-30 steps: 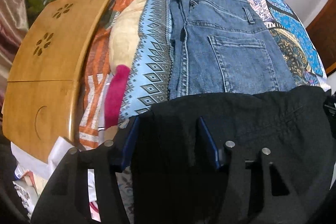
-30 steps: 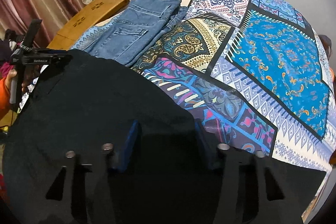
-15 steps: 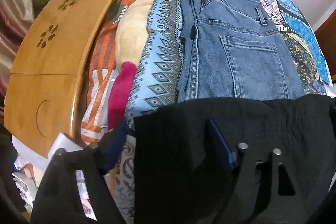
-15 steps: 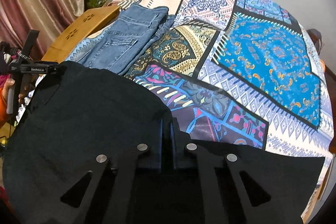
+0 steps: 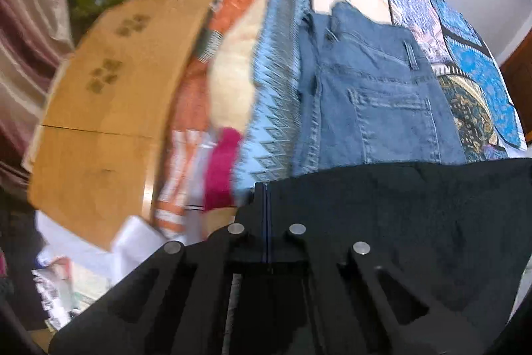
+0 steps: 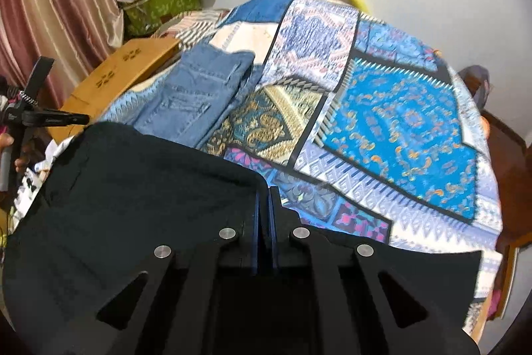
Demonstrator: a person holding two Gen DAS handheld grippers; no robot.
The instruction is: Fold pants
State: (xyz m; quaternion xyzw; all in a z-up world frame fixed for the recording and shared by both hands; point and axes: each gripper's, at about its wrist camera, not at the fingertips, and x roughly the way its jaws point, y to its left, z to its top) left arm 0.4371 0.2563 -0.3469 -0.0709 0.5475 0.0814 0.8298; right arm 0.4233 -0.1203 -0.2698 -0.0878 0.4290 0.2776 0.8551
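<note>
Black pants (image 5: pixel 415 215) lie across the near edge of the patterned bedspread (image 6: pixel 399 108); they also fill the lower left of the right wrist view (image 6: pixel 133 188). My left gripper (image 5: pixel 266 188) is shut on the left edge of the black pants. My right gripper (image 6: pixel 265 192) is shut on the far edge of the black pants. The left gripper also shows at the left of the right wrist view (image 6: pixel 50 118), at the pants' corner. The cloth under both grippers is hidden.
Folded blue jeans (image 5: pixel 372 88) lie on the bedspread just beyond the black pants, also in the right wrist view (image 6: pixel 196 92). A wooden lap table (image 5: pixel 109 108) stands to the left with loose cloths and papers. A green bag (image 6: pixel 159 2) sits in the far corner.
Both grippers went from open to shut on the black pants' edges, the right one first. Both views have tilted up and the left view is blurred by motion.
</note>
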